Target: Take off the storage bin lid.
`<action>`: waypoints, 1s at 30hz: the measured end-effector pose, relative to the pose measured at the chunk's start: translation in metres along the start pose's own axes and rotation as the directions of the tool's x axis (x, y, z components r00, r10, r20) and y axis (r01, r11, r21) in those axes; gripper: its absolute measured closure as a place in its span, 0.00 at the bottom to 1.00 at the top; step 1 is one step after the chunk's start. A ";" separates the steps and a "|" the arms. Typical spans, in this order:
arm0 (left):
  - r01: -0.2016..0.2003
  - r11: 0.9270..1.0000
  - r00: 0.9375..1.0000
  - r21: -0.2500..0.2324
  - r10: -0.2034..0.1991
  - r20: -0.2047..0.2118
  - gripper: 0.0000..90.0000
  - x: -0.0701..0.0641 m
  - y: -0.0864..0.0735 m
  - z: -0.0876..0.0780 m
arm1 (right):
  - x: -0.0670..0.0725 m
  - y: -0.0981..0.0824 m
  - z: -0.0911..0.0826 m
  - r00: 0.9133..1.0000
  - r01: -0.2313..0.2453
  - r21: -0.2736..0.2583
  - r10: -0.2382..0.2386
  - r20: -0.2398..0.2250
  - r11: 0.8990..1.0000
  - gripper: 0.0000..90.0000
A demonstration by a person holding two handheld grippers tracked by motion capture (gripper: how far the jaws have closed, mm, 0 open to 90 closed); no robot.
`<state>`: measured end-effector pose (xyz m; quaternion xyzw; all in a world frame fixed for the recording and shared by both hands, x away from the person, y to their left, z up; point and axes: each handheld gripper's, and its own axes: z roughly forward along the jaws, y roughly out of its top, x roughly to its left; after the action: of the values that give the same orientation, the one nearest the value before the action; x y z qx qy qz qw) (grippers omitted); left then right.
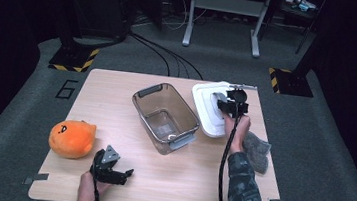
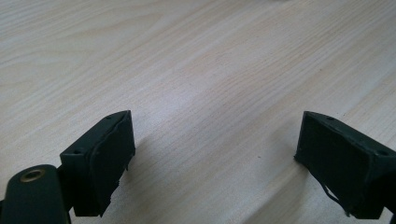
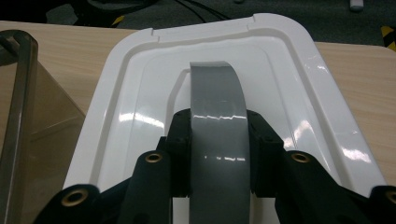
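A white lid (image 1: pixel 204 114) with a grey handle (image 3: pixel 217 93) is at the back right of the table, just right of a clear plastic bin (image 1: pixel 164 116). My right gripper (image 1: pixel 231 106) comes down on the lid from above. In the right gripper view it (image 3: pixel 218 140) is shut on the grey handle, one black pad on each side, with the lid's rim (image 3: pixel 116 93) spread out beyond. My left gripper (image 1: pixel 119 175) rests low near the front left edge. In the left gripper view it (image 2: pixel 215 158) stands open over bare wood.
An orange plush toy (image 1: pixel 72 138) sits at the front left, close to the left gripper. A grey cloth (image 1: pixel 256 151) lies at the right edge beside the right forearm. The bin (image 3: pixel 28 121) has grey handles and holds nothing. Cables run across the floor beyond the table.
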<state>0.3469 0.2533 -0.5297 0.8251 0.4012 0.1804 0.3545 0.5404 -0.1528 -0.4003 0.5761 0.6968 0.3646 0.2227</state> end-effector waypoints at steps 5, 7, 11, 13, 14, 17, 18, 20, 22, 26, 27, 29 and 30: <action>-0.002 1.000 1.000 0.000 0.002 0.001 0.12 0.000 0.000 0.000 | 0.003 -0.005 0.008 1.000 -0.018 0.003 0.018 -0.004 1.000 0.74; -0.001 1.000 1.000 0.000 0.001 -0.001 0.12 0.000 0.000 0.000 | 0.004 -0.007 0.010 1.000 -0.024 0.002 0.024 -0.002 1.000 0.74; -0.002 1.000 1.000 0.000 0.002 0.000 0.12 0.000 0.000 0.000 | 0.007 -0.011 0.017 0.999 -0.032 0.005 0.032 0.001 0.999 0.74; 0.000 1.000 1.000 -0.001 0.000 0.000 0.12 0.000 0.000 0.000 | 0.007 -0.013 0.020 1.000 -0.028 0.009 0.028 0.004 1.000 0.74; -0.002 1.000 1.000 0.000 0.002 0.000 0.12 0.000 0.000 0.000 | 0.008 -0.014 0.021 0.999 -0.036 0.008 0.036 0.004 0.999 0.74; -0.002 1.000 1.000 -0.001 0.002 0.000 0.12 0.000 0.000 0.000 | 0.009 -0.017 0.026 0.999 -0.049 0.011 0.049 0.005 0.999 0.74; -0.002 1.000 1.000 -0.001 0.002 0.000 0.12 0.000 0.000 0.000 | 0.010 -0.018 0.028 0.999 -0.049 0.007 0.049 0.005 0.999 0.74; -0.002 1.000 1.000 -0.001 0.002 0.000 0.12 0.000 0.000 0.000 | 0.010 -0.021 0.032 0.998 -0.058 0.013 0.057 0.006 0.998 0.74; -0.002 1.000 1.000 0.000 0.002 0.000 0.12 0.000 0.000 0.000 | 0.010 -0.024 0.035 0.998 -0.069 0.010 0.069 0.011 0.998 0.74; -0.002 1.000 1.000 0.000 0.002 0.000 0.12 0.000 0.000 0.000 | 0.008 -0.029 0.041 0.996 -0.084 0.017 0.083 0.017 0.996 0.74; -0.001 1.000 1.000 0.000 0.001 -0.001 0.12 0.000 0.000 0.000 | 0.008 -0.030 0.042 0.996 -0.090 0.016 0.089 0.021 0.996 0.74; -0.002 1.000 1.000 0.000 0.002 0.000 0.12 0.000 0.000 0.000 | 0.008 -0.032 0.045 0.995 -0.098 0.018 0.098 0.023 0.995 0.74; -0.002 1.000 1.000 0.000 0.002 0.000 0.12 0.000 0.000 0.000 | 0.008 -0.032 0.046 0.995 -0.099 0.017 0.098 0.019 0.995 0.74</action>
<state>0.3469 0.2533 -0.5296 0.8254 0.4005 0.1808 0.3544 0.5514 -0.1357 -0.4531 0.6151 0.6687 0.3635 0.2057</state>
